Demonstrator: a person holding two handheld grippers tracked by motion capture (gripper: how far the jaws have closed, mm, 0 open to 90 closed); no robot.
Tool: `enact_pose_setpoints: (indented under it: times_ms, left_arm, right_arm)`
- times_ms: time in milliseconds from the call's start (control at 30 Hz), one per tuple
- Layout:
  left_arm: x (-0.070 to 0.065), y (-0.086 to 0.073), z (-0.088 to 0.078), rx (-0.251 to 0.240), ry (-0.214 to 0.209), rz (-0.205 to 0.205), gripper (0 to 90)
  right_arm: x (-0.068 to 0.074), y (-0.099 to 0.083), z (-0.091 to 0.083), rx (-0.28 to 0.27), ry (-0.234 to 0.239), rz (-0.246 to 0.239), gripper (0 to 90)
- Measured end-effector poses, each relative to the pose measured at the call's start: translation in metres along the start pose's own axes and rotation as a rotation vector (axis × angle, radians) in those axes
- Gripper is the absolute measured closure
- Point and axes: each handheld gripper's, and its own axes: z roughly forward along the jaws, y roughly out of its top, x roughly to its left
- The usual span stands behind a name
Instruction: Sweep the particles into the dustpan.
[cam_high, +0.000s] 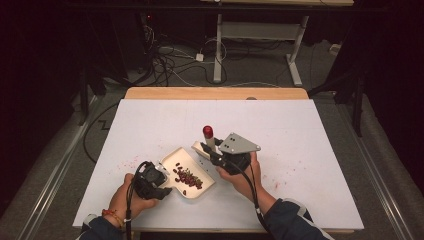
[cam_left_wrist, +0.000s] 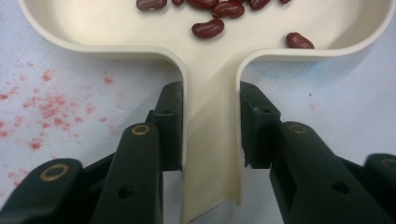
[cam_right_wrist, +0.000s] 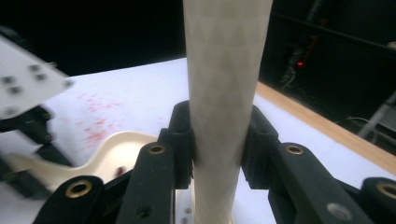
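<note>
A person sat at a white-covered table (cam_high: 300, 140) in the middle of the frame, sweeping spilled beans. The left gripper (cam_high: 150, 181), at lower left of centre, was clamped on the flat handle of a cream plastic dustpan-shaped tray (cam_high: 176, 156); in the left gripper view both black pads (cam_left_wrist: 170, 126) pressed that handle's sides. Dark red kidney beans (cam_high: 188, 177) lay heaped in the tray, just right of that gripper. The right gripper (cam_high: 210, 153), just above and right of the tray, gripped a pale cylindrical handle with a red tip (cam_high: 208, 134), standing upright, its jaws tight against it. The step looked like brushing beans into the tray; next, the tool would need lowering to the tray's open edge while the tray was held steady. Pink stains (cam_left_wrist: 44, 109) speckled the cloth.
</note>
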Motion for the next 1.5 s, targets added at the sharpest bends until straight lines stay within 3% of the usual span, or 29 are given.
enact_pose_setpoints:
  times_ms: [167,333,433,633,833,967,1100,1300,1500]
  left_arm:
    - [0.001,0.002,0.001,-0.002,0.006,-0.006,63.7]
    - [0.002,0.002,0.001,-0.003,0.005,-0.01,63.6]
    - [0.003,0.002,0.001,-0.005,0.005,-0.006,63.6]
    - [0.002,0.001,0.0,-0.007,0.012,0.003,63.7]
    - [0.0,0.001,-0.001,0.005,0.016,0.008,63.7]
    - [-0.003,0.001,-0.005,0.005,0.029,0.023,63.7]
    - [-0.005,0.0,-0.007,0.005,0.037,0.029,63.7]
    - [-0.007,0.0,-0.007,0.008,0.048,0.037,63.7]
    - [-0.008,0.0,-0.004,0.02,0.051,0.043,63.5]
  right_arm:
    - [0.018,0.002,-0.003,-0.003,0.051,0.004,69.7]
    - [0.03,0.01,-0.011,-0.044,0.103,0.003,70.1]
    - [0.028,0.014,-0.016,-0.053,0.1,0.008,70.1]
    - [0.01,0.019,-0.027,-0.07,0.061,0.023,70.1]
    - [-0.004,0.011,-0.038,-0.024,-0.008,0.0,70.1]
    - [-0.007,0.0,-0.042,0.025,-0.02,0.002,70.1]
    - [-0.007,-0.005,-0.046,0.051,-0.009,0.023,70.0]
    - [0.005,-0.005,-0.05,0.065,0.021,0.05,69.8]
    - [0.018,-0.001,-0.052,0.034,0.097,0.066,70.0]
